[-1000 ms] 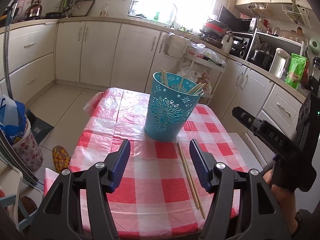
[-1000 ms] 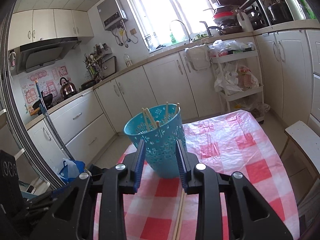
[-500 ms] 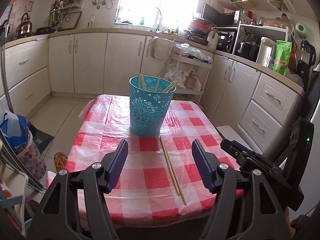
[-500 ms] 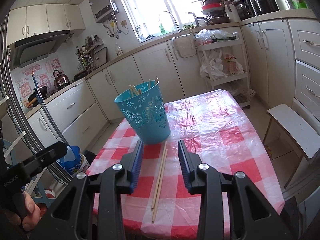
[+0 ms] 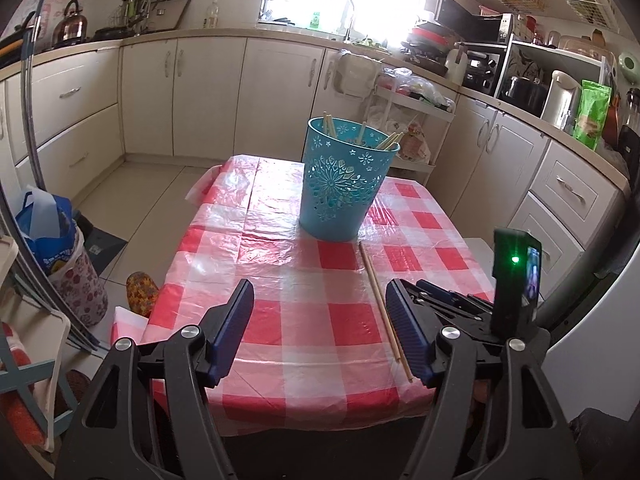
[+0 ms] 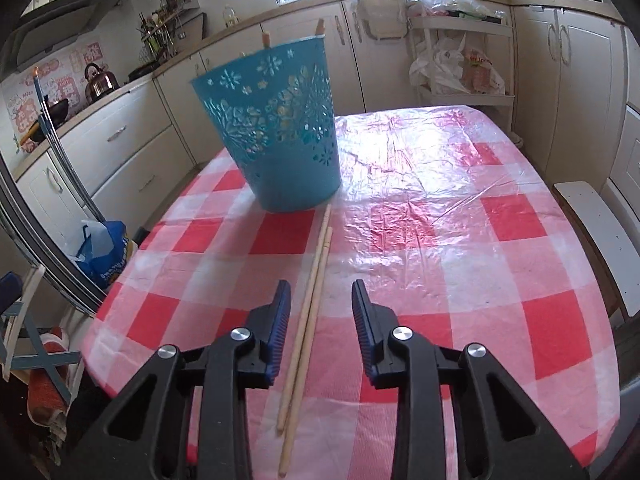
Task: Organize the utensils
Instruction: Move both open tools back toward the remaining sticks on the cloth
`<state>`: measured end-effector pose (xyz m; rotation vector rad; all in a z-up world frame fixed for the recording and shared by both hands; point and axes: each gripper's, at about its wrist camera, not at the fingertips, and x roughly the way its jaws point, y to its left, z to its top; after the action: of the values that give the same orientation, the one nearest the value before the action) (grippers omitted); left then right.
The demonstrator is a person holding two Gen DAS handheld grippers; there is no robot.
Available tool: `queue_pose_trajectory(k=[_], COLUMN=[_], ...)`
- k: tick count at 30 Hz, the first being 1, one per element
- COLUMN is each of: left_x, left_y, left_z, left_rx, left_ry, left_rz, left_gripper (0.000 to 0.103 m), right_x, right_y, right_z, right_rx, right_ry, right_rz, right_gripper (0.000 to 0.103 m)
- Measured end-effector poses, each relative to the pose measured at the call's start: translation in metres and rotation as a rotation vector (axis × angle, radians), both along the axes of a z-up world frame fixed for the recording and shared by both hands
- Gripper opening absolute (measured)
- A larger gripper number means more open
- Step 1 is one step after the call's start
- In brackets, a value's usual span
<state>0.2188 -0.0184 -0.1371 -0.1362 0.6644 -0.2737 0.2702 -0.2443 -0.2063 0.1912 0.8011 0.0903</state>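
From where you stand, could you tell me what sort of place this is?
A home kitchen, most likely: a kettle on the counter, a sink tap under the window, and white cabinets behind the checked table.

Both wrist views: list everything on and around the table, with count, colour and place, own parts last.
Perforated turquoise plastic bucket: one, turquoise, upright on the table's far half.
Wooden chopsticks inside the bucket: several, exact count unclear, pale wood, tips above the rim.
Loose wooden chopsticks: two, pale wood, flat side by side on the cloth, in front of the bucket.
Red-and-white checked plastic tablecloth: one, covering the table.
White bench: one, right of the table.
Blue bag: one, on the floor, left.
Left gripper: one, black with blue fingers, open above the near edge.
Right gripper: one, same colours, open, straddling the loose pair.
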Motion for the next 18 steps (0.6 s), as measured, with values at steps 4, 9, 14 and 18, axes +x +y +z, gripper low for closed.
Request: queue_pose_trajectory(k=[4,9,14,18], left_x=[0.007,0.015,0.02,0.026], left_y=[0.003,-0.001,-0.011,-0.022], left_z=[-0.007,-0.017,-0.02,-0.02], left_rx=[-0.004,-0.006,0.0,0.01], left_ry=[0.016,0.038,0.043,0.038], left_rz=[0.003,-0.004,-0.017,-0.036], left_gripper=[0.065,0.065,0.065,0.065], right_x=[0.017,0.021,0.018,0.018], right_y=[0.004,0.01,0.001,-0.002], right_z=[-0.01,-0.017,-0.019,-0.017], right_rx=[-0.028,-0.076,-0.096,-0.107], right_ry=[0.04,0.058,0.074,0.088], right_rz=[0.014,0.043,0.047,0.058], right_gripper=[0.026,0.025,0.022,0.015])
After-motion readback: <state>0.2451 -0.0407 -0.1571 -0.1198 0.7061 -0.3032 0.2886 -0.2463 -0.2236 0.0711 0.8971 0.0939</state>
